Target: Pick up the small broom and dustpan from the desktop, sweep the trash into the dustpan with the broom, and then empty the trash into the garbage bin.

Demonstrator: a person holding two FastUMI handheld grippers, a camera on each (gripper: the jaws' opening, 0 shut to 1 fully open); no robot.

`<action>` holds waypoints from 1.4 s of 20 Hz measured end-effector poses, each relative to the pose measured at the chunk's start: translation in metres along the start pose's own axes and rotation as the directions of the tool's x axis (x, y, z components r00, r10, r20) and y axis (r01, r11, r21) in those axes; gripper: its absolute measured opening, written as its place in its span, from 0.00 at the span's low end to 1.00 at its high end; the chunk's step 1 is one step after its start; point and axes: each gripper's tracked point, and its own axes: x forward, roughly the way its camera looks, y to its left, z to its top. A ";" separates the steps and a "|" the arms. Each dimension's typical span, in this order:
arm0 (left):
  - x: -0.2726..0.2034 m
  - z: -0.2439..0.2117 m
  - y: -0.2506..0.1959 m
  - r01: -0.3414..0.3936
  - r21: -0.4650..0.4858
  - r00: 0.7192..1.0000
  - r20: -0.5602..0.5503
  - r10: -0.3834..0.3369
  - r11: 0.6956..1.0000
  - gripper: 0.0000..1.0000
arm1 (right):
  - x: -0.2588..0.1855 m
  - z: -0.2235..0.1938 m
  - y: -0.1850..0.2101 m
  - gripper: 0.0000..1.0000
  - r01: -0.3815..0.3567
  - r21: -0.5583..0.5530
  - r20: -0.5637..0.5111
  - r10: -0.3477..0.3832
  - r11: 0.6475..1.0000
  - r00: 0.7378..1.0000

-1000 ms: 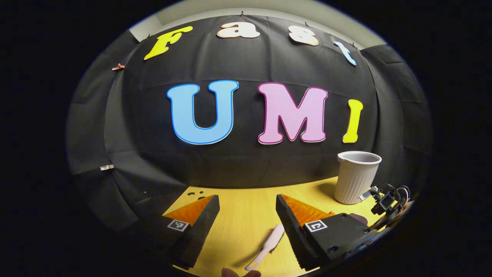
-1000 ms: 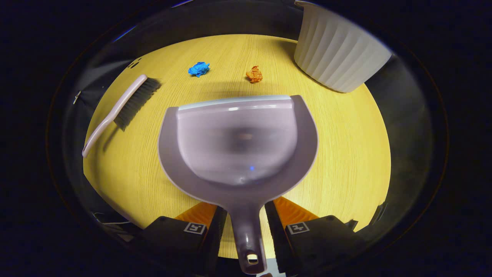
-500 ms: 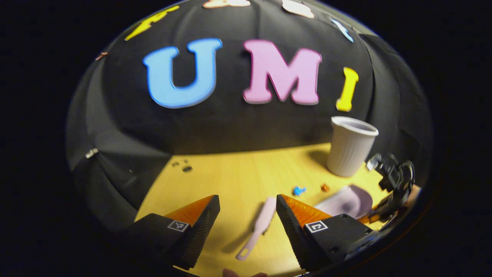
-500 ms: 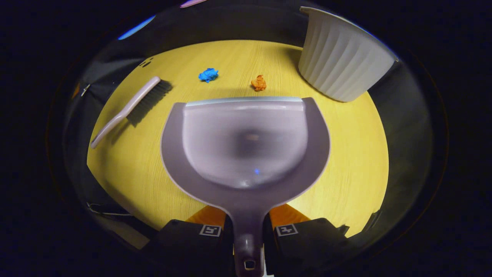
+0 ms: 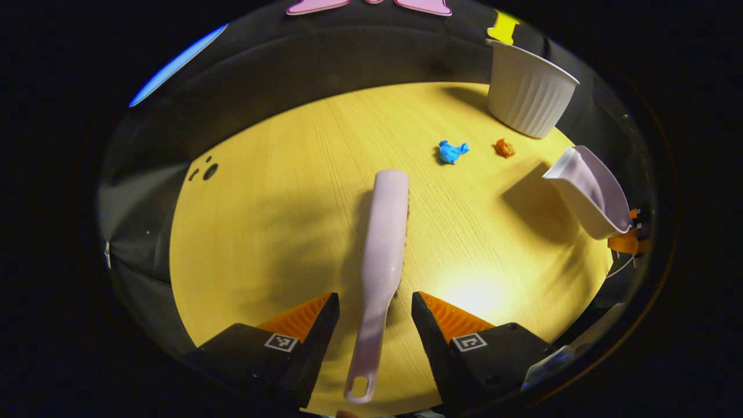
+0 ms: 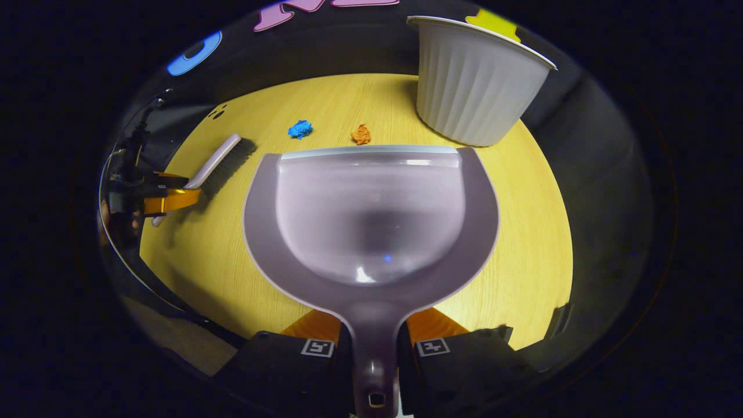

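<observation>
Dustpan [image 6: 371, 232] collection looks done, as its handle is clenched between the fingers of the right hand-held gripper [image 6: 374, 342], and the left gripper view shows the pan lifted off the yellow wooden desk [image 5: 278, 220] with its shadow beneath it. Everything else of the task seems left to do. Going from largest to smallest: the desk carries all the things; the white ribbed garbage bin [image 6: 473, 93] stands upright at its far edge, just beyond the pan's lip, and nothing has been tipped into it that I can see. The small broom [image 5: 380, 255] lies flat on the desk, not yet picked up, with its handle pointing back between the fingers of the left hand-held gripper [image 5: 371, 322]. That gripper is released, its jaws standing apart on either side of the handle with a clear gap on each side, so I judge that closing on the handle is the step in hand. The two bits of trash, a blue crumpled scrap [image 5: 451, 152] and a smaller orange one [image 5: 505, 148], sit unswept near each other between the broom's head and the bin, just ahead of the pan's front edge.
</observation>
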 end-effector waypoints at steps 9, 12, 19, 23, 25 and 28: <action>0.026 0.001 -0.012 0.010 -0.068 0.999 -0.051 -0.014 0.998 0.47 | -0.007 -0.003 -0.004 0.36 -0.005 -0.023 -0.015 0.004 1.000 1.000; 0.030 0.034 -0.002 -0.048 -0.017 0.999 0.009 0.048 0.999 0.27 | -0.006 0.000 -0.006 0.36 -0.038 -0.114 -0.097 0.027 0.993 0.995; 0.058 0.120 -0.043 -0.002 0.167 1.000 0.020 -0.002 0.986 0.26 | 0.008 0.009 -0.028 0.36 -0.090 -0.251 -0.271 0.020 0.964 0.962; 0.081 0.137 -0.067 0.010 0.274 1.000 -0.017 -0.006 0.962 0.28 | 0.016 0.009 -0.036 0.36 -0.097 -0.276 -0.282 0.016 0.956 0.959; 0.080 0.147 -0.085 0.045 0.321 0.999 -0.018 -0.042 0.946 0.27 | 0.017 0.009 -0.039 0.36 -0.097 -0.296 -0.277 0.012 0.950 0.961; 0.066 0.148 -0.127 0.189 0.387 0.982 -0.060 -0.180 0.902 0.26 | 0.014 0.008 -0.041 0.36 -0.107 -0.315 -0.275 0.017 0.943 0.961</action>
